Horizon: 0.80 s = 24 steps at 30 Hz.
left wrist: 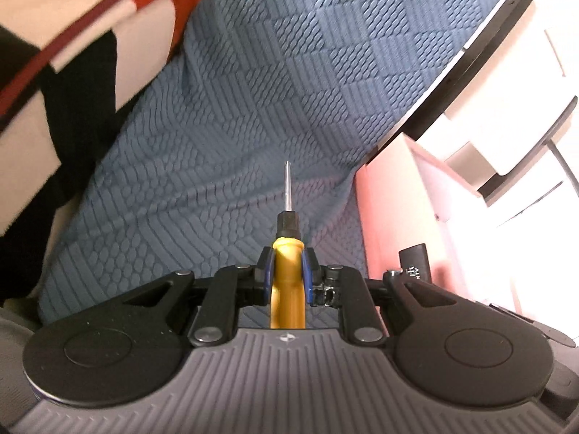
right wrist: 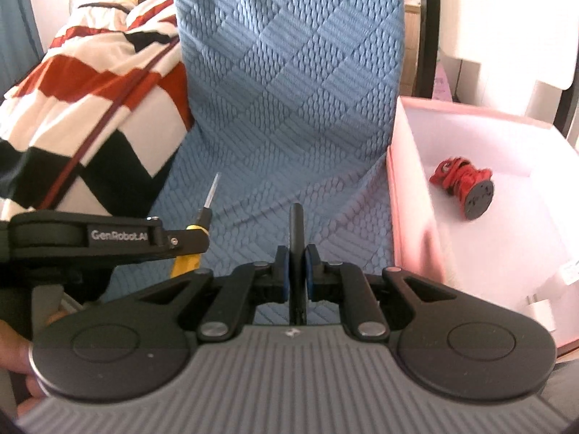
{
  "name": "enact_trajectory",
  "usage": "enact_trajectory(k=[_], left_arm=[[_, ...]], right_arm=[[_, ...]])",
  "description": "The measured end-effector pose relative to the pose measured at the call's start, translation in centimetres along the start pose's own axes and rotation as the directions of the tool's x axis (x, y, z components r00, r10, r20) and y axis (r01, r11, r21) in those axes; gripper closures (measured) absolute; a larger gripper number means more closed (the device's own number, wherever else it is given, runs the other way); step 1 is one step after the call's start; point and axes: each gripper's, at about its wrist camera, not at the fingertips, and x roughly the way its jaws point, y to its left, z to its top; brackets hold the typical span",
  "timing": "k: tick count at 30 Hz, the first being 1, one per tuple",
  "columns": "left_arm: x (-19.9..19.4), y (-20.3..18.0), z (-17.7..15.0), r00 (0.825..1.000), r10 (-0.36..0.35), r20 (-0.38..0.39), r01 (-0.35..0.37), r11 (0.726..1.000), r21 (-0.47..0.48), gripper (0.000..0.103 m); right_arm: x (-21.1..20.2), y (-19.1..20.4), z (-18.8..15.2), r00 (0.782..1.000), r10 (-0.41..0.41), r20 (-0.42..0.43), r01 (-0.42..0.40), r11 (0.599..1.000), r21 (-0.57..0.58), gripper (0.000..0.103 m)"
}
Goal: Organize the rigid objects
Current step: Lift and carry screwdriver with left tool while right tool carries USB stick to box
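Observation:
My left gripper (left wrist: 286,258) is shut on a yellow-handled screwdriver (left wrist: 287,253), whose thin metal shaft points forward over the blue textured bedspread (left wrist: 253,108). The same screwdriver (right wrist: 202,224) and the left gripper (right wrist: 188,242) appear at the left of the right wrist view. My right gripper (right wrist: 296,256) is shut on a slim black stick-like object (right wrist: 296,228) that stands up between its blue pads. A pink open box (right wrist: 405,181) lies to the right, holding a red and black round object (right wrist: 466,184).
A striped red, white and black blanket (right wrist: 90,108) lies bunched at the left on the bed. White plug-like items (right wrist: 542,307) sit in the box's near corner. A small black object (left wrist: 416,260) stands by the pink box (left wrist: 391,217). White furniture (left wrist: 506,108) lies beyond.

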Motion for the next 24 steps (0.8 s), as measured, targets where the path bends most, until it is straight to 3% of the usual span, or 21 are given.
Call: enact_trajectory(k=[11,24], left_arm=[[-3.1,-1.6,0.0,0.999,-0.021,0.027,0.021,1.0,-0.012,0.084],[-6.0,-6.3,0.4,0.994,-0.079,0.077,0.078,0.997,0.016,0.084]], right_arm=[[-2.9,-0.2,1.0,0.999,0.007,0.038,-0.007,1.0,-0.003,0.091],[-6.0,-2.3,1.4,0.997,0.002,0.075,-0.004,0.999,0.034,0.091]])
